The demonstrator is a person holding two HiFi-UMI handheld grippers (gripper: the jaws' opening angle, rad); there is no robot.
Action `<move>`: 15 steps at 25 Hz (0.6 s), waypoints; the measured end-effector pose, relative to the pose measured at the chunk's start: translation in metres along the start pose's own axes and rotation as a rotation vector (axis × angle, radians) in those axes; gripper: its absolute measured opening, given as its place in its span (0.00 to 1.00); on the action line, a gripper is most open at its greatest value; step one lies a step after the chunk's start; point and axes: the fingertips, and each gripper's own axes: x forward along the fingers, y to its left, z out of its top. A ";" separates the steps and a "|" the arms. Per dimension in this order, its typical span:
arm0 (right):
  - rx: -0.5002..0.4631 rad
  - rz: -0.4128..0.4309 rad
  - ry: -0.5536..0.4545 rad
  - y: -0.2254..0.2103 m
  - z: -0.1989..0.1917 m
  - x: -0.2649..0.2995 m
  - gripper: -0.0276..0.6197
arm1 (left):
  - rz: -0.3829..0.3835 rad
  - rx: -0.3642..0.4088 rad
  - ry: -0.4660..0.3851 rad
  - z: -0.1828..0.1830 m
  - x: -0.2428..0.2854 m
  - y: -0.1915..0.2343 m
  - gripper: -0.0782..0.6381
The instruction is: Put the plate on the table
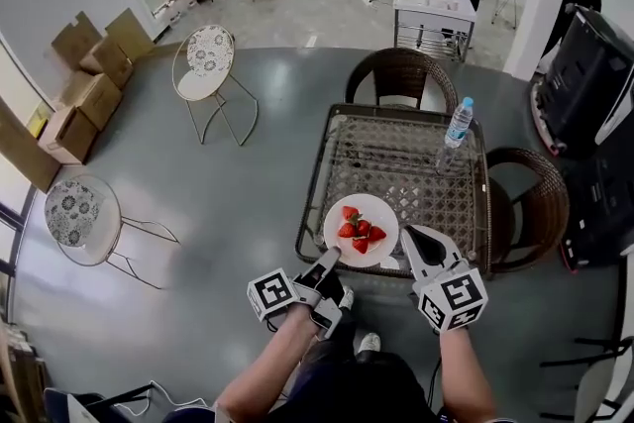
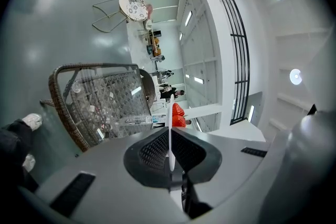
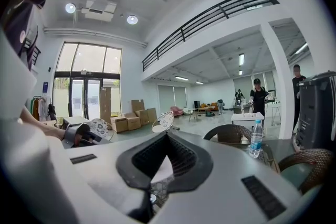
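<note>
A white plate (image 1: pixel 373 207) carrying several red strawberries (image 1: pixel 361 231) is over the near edge of the glass-topped wicker table (image 1: pixel 319 181). I cannot tell whether it rests on the glass. My left gripper (image 1: pixel 330 259) is shut on the plate's near-left rim. In the left gripper view the plate (image 2: pixel 170 105) shows edge-on, clamped between the left gripper's (image 2: pixel 170 130) pads, with the strawberries (image 2: pixel 177 114) beyond. My right gripper (image 1: pixel 415 239) sits just right of the plate with its tips together and nothing held. The right gripper (image 3: pixel 167 137) points across the table.
A clear water bottle (image 1: pixel 457 128) stands on the table's far right corner and also shows in the right gripper view (image 3: pixel 255 139). Dark wicker chairs stand behind (image 1: pixel 401 74) and to the right (image 1: pixel 533 203) of the table. People stand at a white cart (image 1: pixel 434 11) far back.
</note>
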 end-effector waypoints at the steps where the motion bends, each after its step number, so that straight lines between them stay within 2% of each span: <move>1: 0.001 -0.001 0.007 -0.003 -0.001 0.007 0.05 | 0.001 -0.002 0.002 0.006 0.005 0.004 0.13; 8: 0.014 -0.017 0.051 -0.020 -0.009 0.061 0.05 | 0.013 -0.024 0.036 0.048 0.037 0.032 0.13; 15: 0.049 -0.061 0.114 -0.033 -0.035 0.111 0.05 | 0.045 -0.036 0.077 0.088 0.063 0.073 0.13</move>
